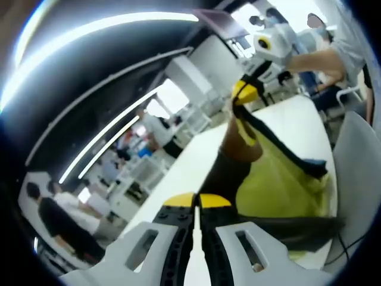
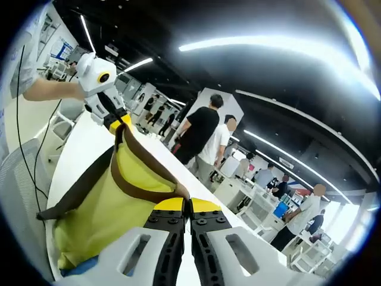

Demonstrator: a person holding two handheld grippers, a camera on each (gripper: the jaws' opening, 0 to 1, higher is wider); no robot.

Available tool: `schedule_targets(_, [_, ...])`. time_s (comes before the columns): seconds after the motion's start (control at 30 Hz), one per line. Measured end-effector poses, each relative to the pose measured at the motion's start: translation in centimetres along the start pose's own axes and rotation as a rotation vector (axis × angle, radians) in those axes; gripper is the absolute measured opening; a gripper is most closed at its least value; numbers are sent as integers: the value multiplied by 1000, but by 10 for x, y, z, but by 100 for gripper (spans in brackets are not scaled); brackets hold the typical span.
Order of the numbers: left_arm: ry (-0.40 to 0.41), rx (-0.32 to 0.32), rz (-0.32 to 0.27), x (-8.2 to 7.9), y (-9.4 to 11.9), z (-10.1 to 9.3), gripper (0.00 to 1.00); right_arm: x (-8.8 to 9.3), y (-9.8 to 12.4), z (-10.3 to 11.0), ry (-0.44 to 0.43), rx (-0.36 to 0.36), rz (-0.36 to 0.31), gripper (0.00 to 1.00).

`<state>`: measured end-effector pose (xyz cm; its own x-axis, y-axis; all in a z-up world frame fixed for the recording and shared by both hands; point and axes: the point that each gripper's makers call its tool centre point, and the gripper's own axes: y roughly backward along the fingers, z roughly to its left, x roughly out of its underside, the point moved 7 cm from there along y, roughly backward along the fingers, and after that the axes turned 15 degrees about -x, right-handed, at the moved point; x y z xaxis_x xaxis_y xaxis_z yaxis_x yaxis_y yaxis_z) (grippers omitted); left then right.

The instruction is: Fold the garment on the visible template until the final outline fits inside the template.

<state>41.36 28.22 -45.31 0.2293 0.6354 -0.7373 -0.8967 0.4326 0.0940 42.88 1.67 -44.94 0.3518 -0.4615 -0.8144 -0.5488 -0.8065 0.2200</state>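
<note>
My left gripper (image 1: pixel 197 201) is raised and clamped on the garment's (image 1: pixel 280 179) dark-trimmed edge; my right gripper (image 2: pixel 187 205) is also up, pinching the opposite brown-trimmed edge. The garment (image 2: pixel 113 196) is yellow with dark bands, stretched in the air between both and sagging down toward the white bench (image 1: pixel 292 122).

I'm working in an open-plan office or lab: long ceiling light strips (image 2: pixel 280 44) at twelve o'clock, white desks (image 2: pixel 238 190) at four o'clock, people standing (image 2: pixel 199 134) about, a white table (image 1: pixel 286 125) at two o'clock.
</note>
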Motion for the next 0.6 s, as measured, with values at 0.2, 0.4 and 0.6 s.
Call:
schedule_targets(0.2, [24, -1, 30, 17, -25, 5, 0, 15, -19, -10, -23, -10, 16, 2])
schedule_targets(0.4, [42, 0, 59, 35, -50, 10, 0, 36, -38, -21, -54, -9, 39, 2])
schedule_targets(0.6, [59, -11, 89, 55, -73, 13, 0, 54, -54, -31, -79, -3, 62, 2])
